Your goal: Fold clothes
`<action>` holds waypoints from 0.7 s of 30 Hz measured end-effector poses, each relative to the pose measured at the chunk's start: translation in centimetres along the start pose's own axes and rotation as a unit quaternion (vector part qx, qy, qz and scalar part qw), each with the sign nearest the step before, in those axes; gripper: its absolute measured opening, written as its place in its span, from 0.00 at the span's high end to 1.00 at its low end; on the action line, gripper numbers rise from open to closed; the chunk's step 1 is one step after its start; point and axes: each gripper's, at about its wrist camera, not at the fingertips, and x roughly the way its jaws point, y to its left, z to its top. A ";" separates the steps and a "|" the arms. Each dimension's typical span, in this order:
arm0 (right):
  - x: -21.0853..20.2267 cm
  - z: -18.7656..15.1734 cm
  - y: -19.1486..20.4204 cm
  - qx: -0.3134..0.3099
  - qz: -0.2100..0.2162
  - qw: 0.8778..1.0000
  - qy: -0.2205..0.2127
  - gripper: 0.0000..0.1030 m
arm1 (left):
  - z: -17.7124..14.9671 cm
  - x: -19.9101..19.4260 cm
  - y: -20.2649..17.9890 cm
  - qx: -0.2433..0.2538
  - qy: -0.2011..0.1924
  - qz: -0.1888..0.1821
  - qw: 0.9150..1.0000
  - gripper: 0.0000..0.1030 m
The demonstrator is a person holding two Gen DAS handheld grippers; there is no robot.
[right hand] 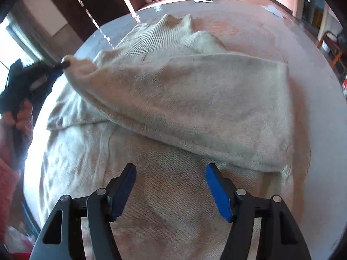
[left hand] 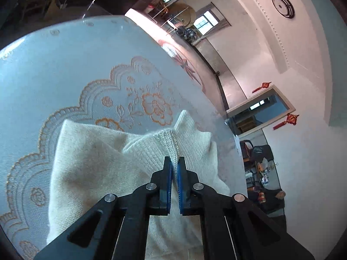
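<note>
A cream knit sweater [right hand: 184, 99] lies across a round table with a floral lace cloth [left hand: 86, 75]. My left gripper [left hand: 174, 162] is shut on a ribbed edge of the sweater [left hand: 171, 143], lifting that part off the table. In the right wrist view the same left gripper [right hand: 63, 65] appears at the left, pulling a raised corner of the knit. My right gripper [right hand: 170, 173] hangs open just above the near part of the sweater, with nothing between its blue pads [right hand: 216, 190]. The sweater's ribbed collar [right hand: 173, 26] points toward the far side.
The table's rim [right hand: 325, 91] curves close on the right. A person's hand and dark sleeve [right hand: 19, 99] hold the left tool at the left edge. Chairs and clutter [left hand: 260, 173] stand on the floor beyond the table.
</note>
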 end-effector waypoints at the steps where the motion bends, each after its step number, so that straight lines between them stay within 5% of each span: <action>1: -0.7 -0.1 -0.6 0.015 0.013 1.000 -0.010 0.34 | -0.3 -0.8 0.2 0.001 -0.010 0.012 1.000 0.95; 5: -3.3 -0.1 -1.8 0.023 0.007 0.998 -0.059 0.34 | -2.7 -2.8 2.1 0.003 -0.026 0.075 0.997 0.95; 10: -5.4 0.6 -3.4 0.031 -0.019 0.995 -0.093 0.34 | -6.3 -2.6 4.2 0.033 -0.001 0.161 0.986 0.95; 16: -6.1 2.8 -4.7 0.047 -0.042 0.992 -0.109 0.34 | -6.7 -4.8 4.8 0.020 -0.025 0.162 0.986 0.84; 21: -4.9 5.6 -3.2 -0.008 -0.052 0.993 -0.103 0.34 | -6.1 -9.3 4.0 -0.007 -0.126 0.176 0.976 0.70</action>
